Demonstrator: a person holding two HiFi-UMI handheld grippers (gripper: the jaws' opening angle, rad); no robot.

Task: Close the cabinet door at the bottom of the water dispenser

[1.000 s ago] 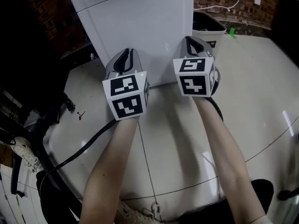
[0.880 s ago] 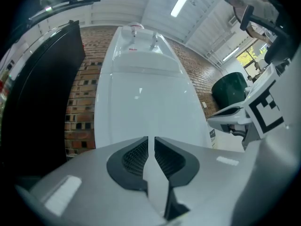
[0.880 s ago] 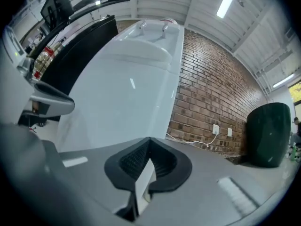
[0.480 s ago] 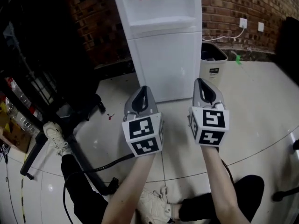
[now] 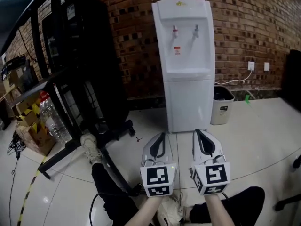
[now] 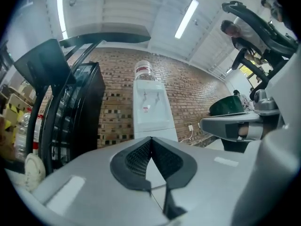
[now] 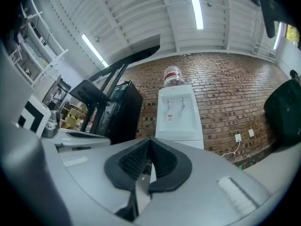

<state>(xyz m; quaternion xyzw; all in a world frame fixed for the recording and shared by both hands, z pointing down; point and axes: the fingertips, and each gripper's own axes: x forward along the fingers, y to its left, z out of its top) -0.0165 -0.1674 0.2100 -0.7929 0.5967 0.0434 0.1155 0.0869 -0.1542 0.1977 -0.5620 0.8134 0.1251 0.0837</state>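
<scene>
Facing one dispenser [image 5: 187, 65], two tongs [image 5: 160, 136] [image 5: 198, 133] (shut)

A strip of bare tiled floor [image 5: 184, 136] is lying open between the left gripper [image 5: 162, 135], the right gripper [image 5: 198, 133] and the water dispenser [image 5: 188, 65], giving a straight, unobstructed approach to its lower cabinet door [image 5: 188, 102]. On the right, a white waste bin [image 5: 221, 106] is standing just beside the dispenser's base and narrowing that flank. On the left, a tall black cabinet [image 5: 89, 51], a black floor frame [image 5: 113, 130] and a white shoe [image 5: 88, 144] are crowding the floor near the dispenser.
</scene>
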